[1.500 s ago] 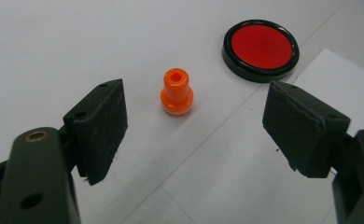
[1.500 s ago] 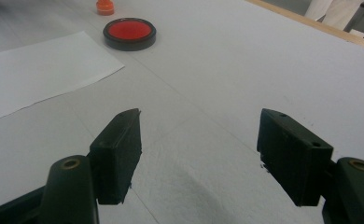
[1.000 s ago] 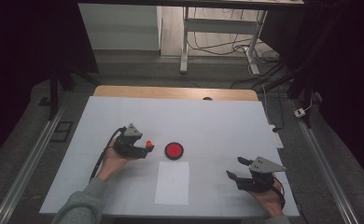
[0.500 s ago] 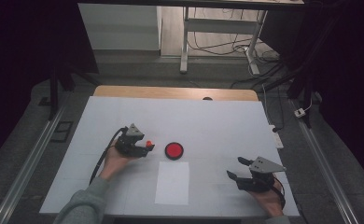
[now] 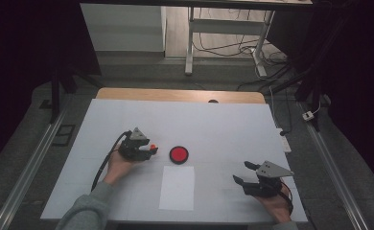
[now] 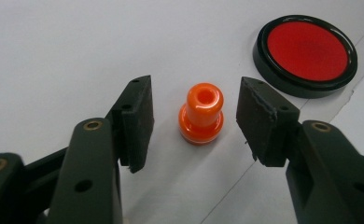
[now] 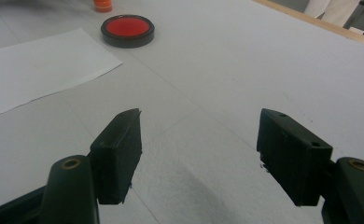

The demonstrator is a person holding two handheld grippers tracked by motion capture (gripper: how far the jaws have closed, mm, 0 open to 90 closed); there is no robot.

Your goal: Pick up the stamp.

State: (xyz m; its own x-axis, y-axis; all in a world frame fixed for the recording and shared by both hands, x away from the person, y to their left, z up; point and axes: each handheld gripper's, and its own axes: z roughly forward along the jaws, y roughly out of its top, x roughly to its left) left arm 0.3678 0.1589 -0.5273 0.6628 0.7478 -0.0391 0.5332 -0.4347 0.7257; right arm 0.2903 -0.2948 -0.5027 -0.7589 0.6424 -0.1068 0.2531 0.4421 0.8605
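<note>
A small orange stamp (image 6: pixel 201 113) stands upright on the white table, between the jaws of my left gripper (image 6: pixel 193 121). The jaws have just been closing, and a gap still shows on each side of the stamp (image 5: pixel 152 146). Just right of it lies a round red ink pad in a black rim (image 6: pixel 307 53), seen too in the high view (image 5: pixel 179 154). A white sheet of paper (image 5: pixel 177 187) lies in front of the pad. My right gripper (image 5: pixel 245 173) rests open near the table's front right, with nothing between its pads (image 7: pixel 119 154).
The white table (image 5: pixel 223 129) has a wooden strip along its far edge (image 5: pixel 175 95). Metal rails run along both sides. A desk frame and cables stand on the floor beyond. A black cable (image 5: pixel 106 160) trails from the left gripper.
The left gripper's jaws have narrowed around the orange stamp, with little shift of the hand. The right gripper has stayed where it was.
</note>
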